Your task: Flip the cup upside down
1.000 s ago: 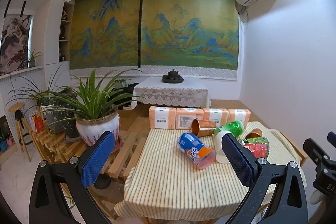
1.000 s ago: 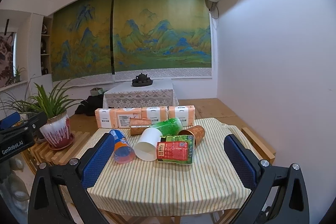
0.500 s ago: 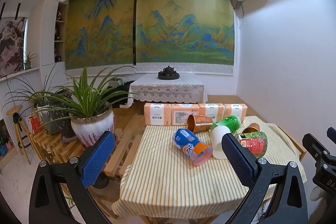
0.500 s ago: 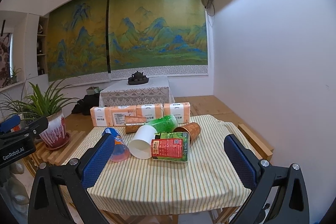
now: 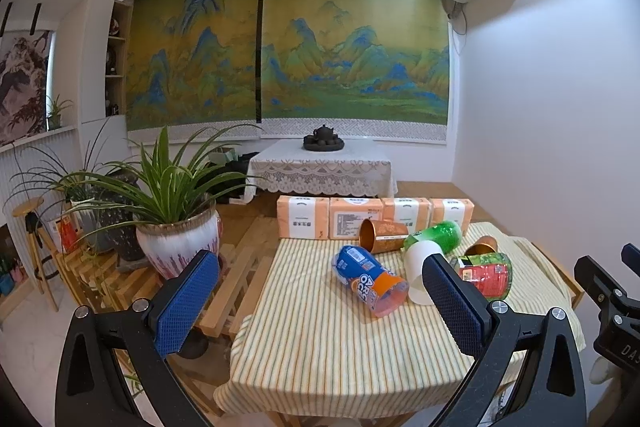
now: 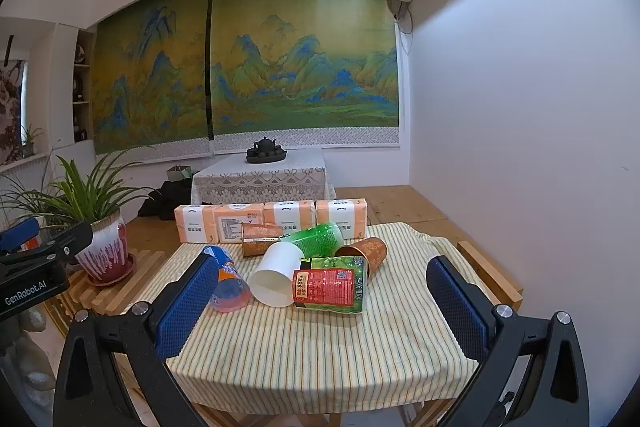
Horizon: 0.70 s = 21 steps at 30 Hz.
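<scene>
Meanwhile, six cups lie tipped over near the table's (image 6: pixel 320 355) far edge, the white paper cup (image 6: pixel 276 279) in the middle; left gripper (image 5: pixel 320 311) and right gripper (image 6: pixel 320 311) hover spread wide, holding nothing.

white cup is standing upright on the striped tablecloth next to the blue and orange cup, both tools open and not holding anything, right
Not quite. The white cup is not upright: it lies on its side, mouth toward the camera, as the right wrist view shows. The rest holds: it rests on the striped tablecloth next to the blue and orange cup, and the left tool and right tool are both open and empty.
</scene>
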Tool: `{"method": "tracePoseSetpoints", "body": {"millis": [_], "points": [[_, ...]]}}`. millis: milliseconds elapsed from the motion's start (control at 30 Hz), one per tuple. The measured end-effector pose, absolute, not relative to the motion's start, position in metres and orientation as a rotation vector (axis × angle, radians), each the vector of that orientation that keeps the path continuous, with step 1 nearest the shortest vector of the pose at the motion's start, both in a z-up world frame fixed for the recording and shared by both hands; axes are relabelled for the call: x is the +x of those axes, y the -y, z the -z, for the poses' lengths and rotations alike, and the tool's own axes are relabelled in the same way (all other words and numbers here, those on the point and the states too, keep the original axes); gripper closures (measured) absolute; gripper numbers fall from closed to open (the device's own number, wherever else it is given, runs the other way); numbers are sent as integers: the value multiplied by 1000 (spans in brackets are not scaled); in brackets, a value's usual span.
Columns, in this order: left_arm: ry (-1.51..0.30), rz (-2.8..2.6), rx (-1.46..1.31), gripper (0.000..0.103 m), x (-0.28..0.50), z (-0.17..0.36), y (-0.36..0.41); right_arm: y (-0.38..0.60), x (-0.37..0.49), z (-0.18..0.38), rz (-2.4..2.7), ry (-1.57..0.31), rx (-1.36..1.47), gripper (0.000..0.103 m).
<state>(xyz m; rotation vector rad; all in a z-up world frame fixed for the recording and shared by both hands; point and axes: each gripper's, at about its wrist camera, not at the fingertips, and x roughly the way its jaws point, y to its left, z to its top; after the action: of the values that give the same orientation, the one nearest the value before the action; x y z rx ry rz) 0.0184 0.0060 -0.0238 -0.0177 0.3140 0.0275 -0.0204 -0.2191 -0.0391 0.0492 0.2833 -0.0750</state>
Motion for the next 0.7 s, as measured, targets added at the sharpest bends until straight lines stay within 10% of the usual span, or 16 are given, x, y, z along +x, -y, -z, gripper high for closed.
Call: {"method": "tracePoseSetpoints", "body": {"millis": [700], "points": [[-336,-13,-15,0,30,26,-2,221,-16,38,77,-292,45,0]]}}
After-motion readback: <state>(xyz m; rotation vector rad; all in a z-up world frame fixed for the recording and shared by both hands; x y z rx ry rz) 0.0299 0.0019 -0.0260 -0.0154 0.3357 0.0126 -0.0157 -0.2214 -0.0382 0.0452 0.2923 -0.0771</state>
